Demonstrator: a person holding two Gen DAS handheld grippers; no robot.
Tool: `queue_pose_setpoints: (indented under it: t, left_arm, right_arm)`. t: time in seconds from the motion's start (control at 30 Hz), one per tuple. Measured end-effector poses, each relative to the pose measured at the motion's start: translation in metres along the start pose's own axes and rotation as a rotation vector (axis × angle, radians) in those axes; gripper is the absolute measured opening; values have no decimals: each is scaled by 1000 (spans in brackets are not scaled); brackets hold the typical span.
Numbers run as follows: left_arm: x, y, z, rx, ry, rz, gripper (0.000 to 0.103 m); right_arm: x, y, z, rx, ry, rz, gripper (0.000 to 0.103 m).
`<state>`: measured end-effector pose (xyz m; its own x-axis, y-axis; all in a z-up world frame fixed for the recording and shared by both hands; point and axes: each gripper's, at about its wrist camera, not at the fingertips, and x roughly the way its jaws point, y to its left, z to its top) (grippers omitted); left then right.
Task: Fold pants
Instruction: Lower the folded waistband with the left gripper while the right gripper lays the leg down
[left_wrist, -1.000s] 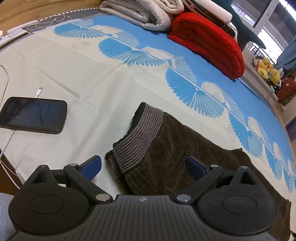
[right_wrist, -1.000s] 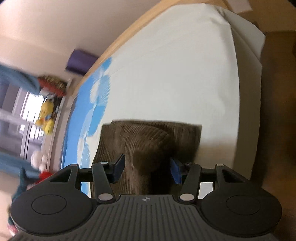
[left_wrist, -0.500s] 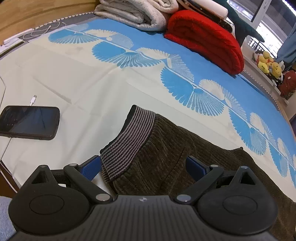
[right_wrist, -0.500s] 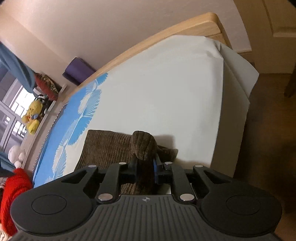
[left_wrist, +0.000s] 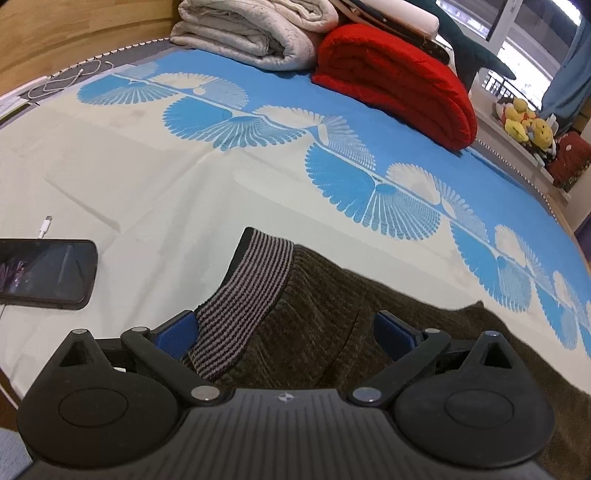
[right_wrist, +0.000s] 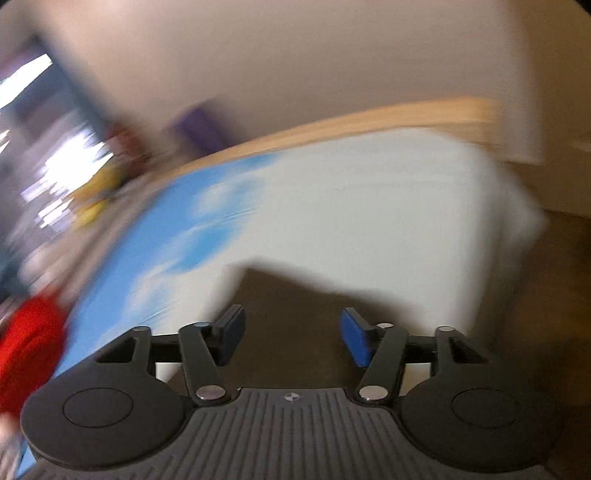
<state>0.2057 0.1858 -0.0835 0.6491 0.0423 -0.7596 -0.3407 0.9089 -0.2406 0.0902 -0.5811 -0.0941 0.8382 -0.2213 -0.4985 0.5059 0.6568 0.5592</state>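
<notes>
Dark brown corduroy pants (left_wrist: 332, 317) with a grey striped waistband (left_wrist: 243, 295) lie on the bed sheet (left_wrist: 166, 192). My left gripper (left_wrist: 284, 332) is open, its blue pads on either side of the waistband end, low over the fabric. In the blurred right wrist view my right gripper (right_wrist: 291, 336) is open and empty over the brown pants (right_wrist: 291, 295) near the bed's corner.
A black phone (left_wrist: 44, 273) with a white cable lies at the left on the sheet. A red rolled blanket (left_wrist: 399, 81) and a grey folded blanket (left_wrist: 258, 33) sit at the far side. Plush toys (left_wrist: 524, 122) stand on a ledge at the right. The bed's edge (right_wrist: 509, 236) drops to the floor at the right.
My right gripper, shut on a fold of the pants half a second ago, has opened and let go, and it is swinging. My left gripper has moved closer over the waistband.
</notes>
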Motion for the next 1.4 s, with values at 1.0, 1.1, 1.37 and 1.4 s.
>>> queue_pose_setpoints:
  t: [1.0,1.1,1.37,1.4]
  left_arm:
    - [56,9,45,-60,-40,-120,101]
    - [56,12,44,-69,-31,-126,101]
    - [53,16,44,-80,-32,-135,102]
    - [53,15,43,-80,-30,-136,102]
  right_arm:
    - [193,401,-292,-716,679,480,31]
    - [197,399,-287,-624,691,518,40]
    - [214,389,-282,-469,739,467,36]
    - [214,391,-284,-495,744,465,34]
